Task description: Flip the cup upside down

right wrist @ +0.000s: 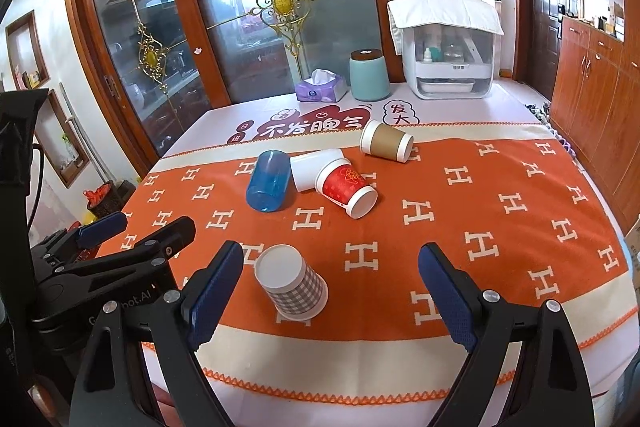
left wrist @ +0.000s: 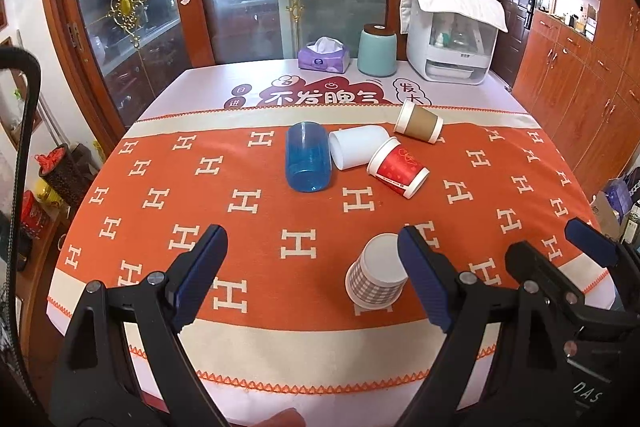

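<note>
A grey checked paper cup (left wrist: 376, 277) stands upside down near the table's front edge; it also shows in the right wrist view (right wrist: 291, 287). Further back lie a blue plastic cup (left wrist: 307, 157) (right wrist: 269, 187), a white cup (left wrist: 358, 146) (right wrist: 314, 169), a red paper cup (left wrist: 397, 167) (right wrist: 347, 190) and a brown paper cup (left wrist: 419, 122) (right wrist: 386, 141), all on their sides. My left gripper (left wrist: 312, 275) is open and empty, its right finger beside the checked cup. My right gripper (right wrist: 332, 287) is open and empty, with the checked cup between its fingers but apart from them.
The table carries an orange cloth (left wrist: 260, 227) with white H marks. At the back stand a purple tissue box (left wrist: 324, 55), a teal canister (left wrist: 377, 50) and a white appliance (left wrist: 452, 31) under a towel. Glass doors stand behind; wooden cabinets (left wrist: 580, 75) to the right.
</note>
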Demonstrator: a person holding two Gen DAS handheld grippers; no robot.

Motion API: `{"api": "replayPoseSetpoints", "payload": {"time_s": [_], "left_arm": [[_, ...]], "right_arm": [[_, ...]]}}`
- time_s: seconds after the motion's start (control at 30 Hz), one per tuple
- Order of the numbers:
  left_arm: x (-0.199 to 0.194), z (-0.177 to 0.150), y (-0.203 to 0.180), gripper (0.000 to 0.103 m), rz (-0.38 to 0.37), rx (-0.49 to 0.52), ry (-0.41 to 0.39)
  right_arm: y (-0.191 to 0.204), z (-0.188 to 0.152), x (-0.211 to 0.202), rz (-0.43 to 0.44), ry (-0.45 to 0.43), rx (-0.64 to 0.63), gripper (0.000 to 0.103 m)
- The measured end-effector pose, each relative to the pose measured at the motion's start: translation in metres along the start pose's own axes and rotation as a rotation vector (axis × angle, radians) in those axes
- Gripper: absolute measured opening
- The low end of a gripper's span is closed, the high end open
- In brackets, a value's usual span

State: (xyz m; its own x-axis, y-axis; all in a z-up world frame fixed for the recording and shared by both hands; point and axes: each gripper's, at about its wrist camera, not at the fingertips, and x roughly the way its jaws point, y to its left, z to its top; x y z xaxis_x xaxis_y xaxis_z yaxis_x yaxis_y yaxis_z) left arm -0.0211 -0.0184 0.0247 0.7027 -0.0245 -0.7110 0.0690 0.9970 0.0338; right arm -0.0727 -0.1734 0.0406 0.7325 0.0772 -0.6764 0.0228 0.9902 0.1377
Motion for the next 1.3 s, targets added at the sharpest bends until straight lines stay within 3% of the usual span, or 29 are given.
{"api": "replayPoseSetpoints", "payload": {"time_s": [1.3], "left_arm": [[0.0006, -0.002, -0.0009, 0.085, -0.004, 0.01, -0.001]], "right_arm": [[-0.0024, -0.0075, 0.0045, -0.008, 0.002, 0.023, 0.09]]}}
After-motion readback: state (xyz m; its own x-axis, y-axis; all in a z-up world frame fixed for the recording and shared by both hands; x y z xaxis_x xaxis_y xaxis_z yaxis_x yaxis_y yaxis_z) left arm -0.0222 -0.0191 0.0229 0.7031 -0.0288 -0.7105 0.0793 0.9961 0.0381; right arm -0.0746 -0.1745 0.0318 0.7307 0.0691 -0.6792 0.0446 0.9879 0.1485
